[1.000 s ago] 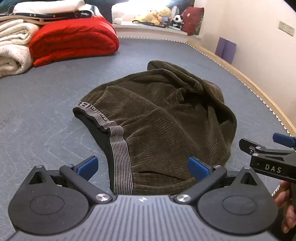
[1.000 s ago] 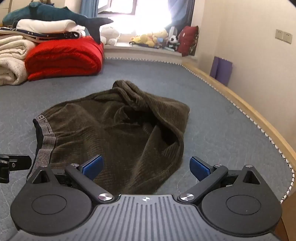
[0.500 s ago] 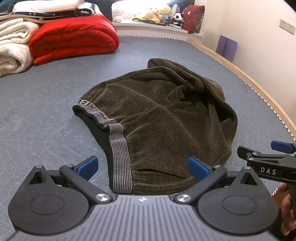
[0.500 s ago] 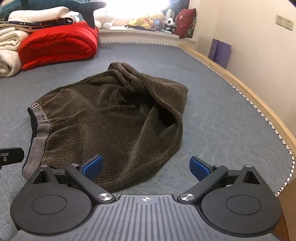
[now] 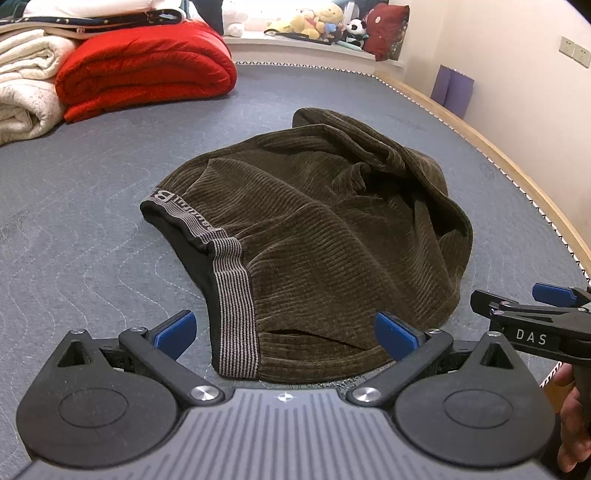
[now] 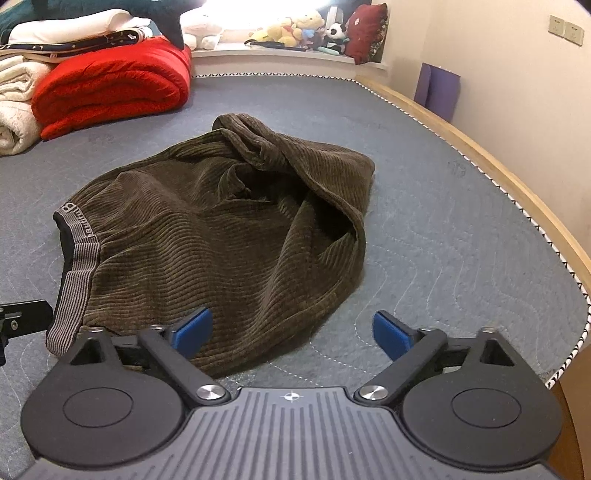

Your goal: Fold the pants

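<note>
Blown-out window glare, fisheye-bent edges, soft indoor light.

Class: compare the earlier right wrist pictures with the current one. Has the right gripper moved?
Yes. In its own view, the right gripper has pulled back and tilted down: the pants and red blanket sit higher, with more mattress showing beyond.

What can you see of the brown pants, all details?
The pants are dark olive-brown, ribbed like corduroy, lying in a loose crumpled heap on the grey quilted mattress, not yet folded. A grey striped elastic waistband with lettering and a dark lining faces the near left; the legs are bunched in deep folds toward the far right. The left gripper and right gripper hover open over the near edge; no fingers are pinching the fabric.
</note>
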Motion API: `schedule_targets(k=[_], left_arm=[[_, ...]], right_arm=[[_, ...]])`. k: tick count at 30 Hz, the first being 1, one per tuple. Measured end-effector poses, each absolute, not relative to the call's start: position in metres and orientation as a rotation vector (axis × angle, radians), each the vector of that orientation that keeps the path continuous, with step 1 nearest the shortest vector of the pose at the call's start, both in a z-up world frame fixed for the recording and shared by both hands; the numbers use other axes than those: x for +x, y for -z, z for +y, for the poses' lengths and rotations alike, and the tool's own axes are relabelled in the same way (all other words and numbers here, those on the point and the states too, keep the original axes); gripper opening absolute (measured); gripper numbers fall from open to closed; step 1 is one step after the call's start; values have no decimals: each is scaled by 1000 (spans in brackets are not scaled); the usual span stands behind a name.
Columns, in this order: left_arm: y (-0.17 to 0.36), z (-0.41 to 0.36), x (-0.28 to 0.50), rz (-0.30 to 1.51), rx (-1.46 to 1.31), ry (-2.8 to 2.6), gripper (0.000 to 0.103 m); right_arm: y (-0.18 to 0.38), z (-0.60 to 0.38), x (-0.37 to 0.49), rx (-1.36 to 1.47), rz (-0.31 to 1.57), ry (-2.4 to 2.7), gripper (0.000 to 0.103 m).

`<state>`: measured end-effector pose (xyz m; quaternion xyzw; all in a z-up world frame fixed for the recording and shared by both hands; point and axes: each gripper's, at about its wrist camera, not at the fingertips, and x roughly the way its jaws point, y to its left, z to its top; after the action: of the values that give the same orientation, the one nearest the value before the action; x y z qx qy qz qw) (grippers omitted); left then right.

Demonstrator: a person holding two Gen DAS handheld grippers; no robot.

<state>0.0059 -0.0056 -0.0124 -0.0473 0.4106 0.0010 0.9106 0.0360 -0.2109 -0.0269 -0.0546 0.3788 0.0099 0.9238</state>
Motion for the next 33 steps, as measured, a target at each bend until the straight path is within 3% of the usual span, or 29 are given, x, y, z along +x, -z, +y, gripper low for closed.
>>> schedule_targets(k=[13, 33], left_arm=[[14, -6, 8, 859, -102, -9, 103], [16, -12, 11, 864, -106, -24, 103]], right_arm=[[30, -207, 37, -135, 780, -30, 80], [30, -209, 36, -120, 788, -36, 80]])
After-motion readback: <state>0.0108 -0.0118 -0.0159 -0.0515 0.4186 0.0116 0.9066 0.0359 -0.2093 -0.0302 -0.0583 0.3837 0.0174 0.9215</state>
